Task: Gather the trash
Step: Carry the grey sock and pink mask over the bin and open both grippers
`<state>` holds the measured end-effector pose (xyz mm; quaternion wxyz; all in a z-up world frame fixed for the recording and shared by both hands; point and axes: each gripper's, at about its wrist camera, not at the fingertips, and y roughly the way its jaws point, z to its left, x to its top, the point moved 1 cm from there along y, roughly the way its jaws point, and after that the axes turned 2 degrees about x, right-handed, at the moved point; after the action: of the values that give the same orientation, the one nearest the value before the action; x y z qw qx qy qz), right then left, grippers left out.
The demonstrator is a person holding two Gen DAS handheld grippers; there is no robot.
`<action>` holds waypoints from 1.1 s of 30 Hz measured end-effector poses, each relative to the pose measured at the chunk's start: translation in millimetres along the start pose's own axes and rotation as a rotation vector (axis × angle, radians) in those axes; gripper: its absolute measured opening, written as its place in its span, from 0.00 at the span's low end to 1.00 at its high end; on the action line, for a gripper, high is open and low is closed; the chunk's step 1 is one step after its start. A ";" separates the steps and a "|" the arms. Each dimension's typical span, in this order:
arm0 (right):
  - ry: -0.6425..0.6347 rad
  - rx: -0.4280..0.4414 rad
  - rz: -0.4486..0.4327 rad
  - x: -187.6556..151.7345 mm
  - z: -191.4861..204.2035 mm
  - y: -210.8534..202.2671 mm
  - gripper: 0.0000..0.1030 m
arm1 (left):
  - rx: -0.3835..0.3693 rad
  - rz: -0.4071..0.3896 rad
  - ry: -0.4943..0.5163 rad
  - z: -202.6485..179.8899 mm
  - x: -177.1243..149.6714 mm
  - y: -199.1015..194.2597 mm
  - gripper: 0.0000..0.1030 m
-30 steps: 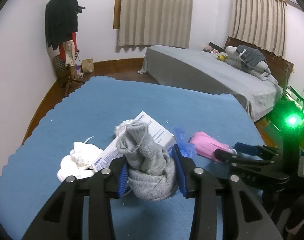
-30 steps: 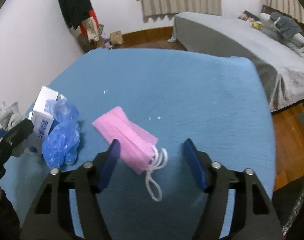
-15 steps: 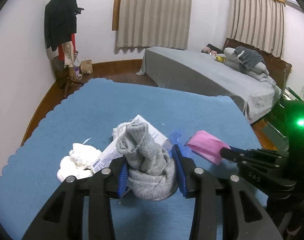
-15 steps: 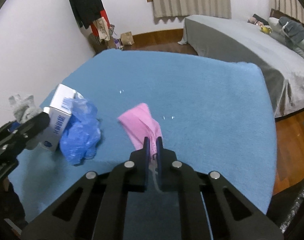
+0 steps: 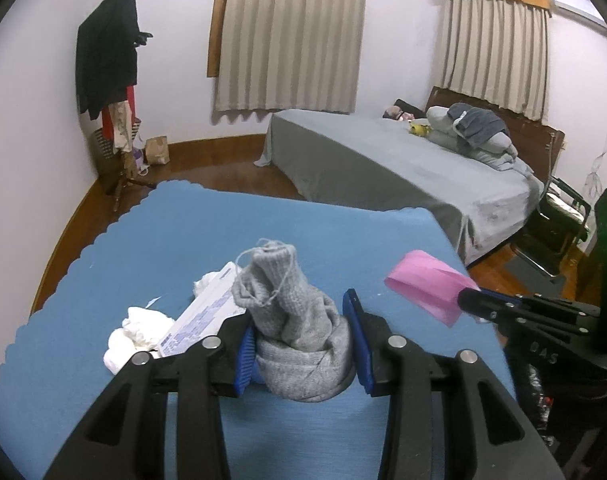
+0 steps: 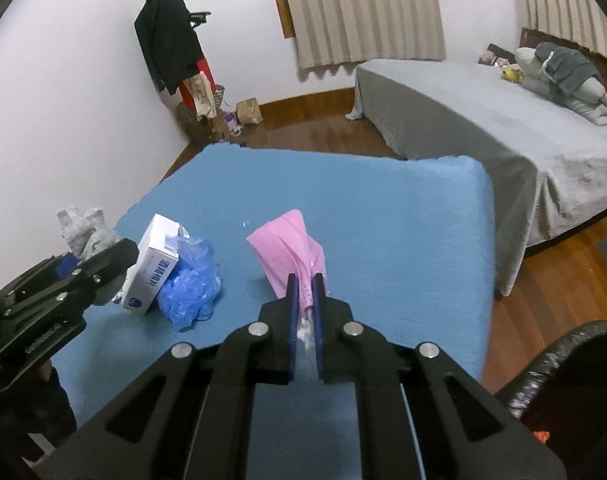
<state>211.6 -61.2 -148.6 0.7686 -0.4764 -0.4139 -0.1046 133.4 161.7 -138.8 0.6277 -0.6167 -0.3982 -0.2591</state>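
Both grippers were loaded — the right gripper (image 6: 304, 282) pinched a pink face mask (image 6: 289, 246) above the blue mat (image 6: 403, 216); the left gripper (image 5: 301, 328) clamped a grey sock (image 5: 293, 320); a white box (image 6: 153, 264), blue plastic bag (image 6: 191, 280) and white tissues (image 5: 137, 330) lay on the mat — close together.

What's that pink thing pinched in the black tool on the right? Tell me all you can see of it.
It is a pink face mask, folded or bunched, of a thin pleated, finely textured fabric. The right hand-held gripper is shut on its near end, where something white, perhaps its ear loops, is bunched between the blue pads. The rest sticks out forward and upward past the fingertips. In the left view it seems lifted clear of the blue cloth, with nothing else touching it.
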 end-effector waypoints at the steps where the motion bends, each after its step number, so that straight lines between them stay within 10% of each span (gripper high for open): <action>1: 0.003 -0.002 -0.008 0.6 -2.0 -6.2 0.06 | -0.003 -0.002 0.002 -2.1 0.4 -1.5 0.39; 33: 0.060 -0.166 -0.204 -28.9 -59.4 -186.1 0.06 | -0.221 -0.077 0.128 -127.2 17.9 -69.6 0.39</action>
<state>121.8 -214.1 -61.7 0.7238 -0.4907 -0.4270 -0.2303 109.3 32.6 -74.8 0.5697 -0.6485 -0.3497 -0.3641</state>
